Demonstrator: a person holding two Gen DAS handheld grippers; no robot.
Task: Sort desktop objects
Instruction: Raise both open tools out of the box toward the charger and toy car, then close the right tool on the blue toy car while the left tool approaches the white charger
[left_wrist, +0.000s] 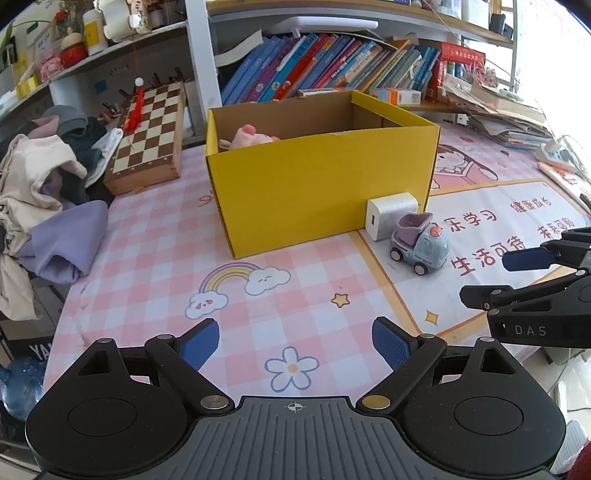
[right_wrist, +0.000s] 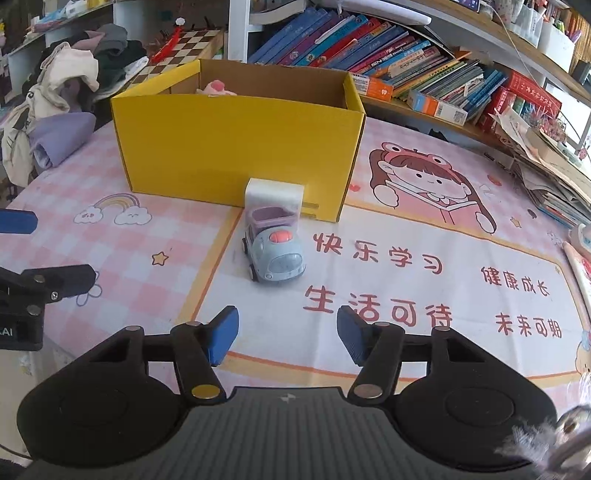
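Right wrist: right claw (right_wrist: 287, 334) spread, level, facing toy truck (right_wrist: 274, 245); left claw (left_wrist: 294, 343) spread, seemingly hovering.

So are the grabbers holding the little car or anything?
No. Both the left tool and the right tool are open and empty; the toy car sits on the table.

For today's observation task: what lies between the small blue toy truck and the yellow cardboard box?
A white plug-in charger block, touching the blue toy truck and beside the yellow cardboard box; the right wrist view shows it.
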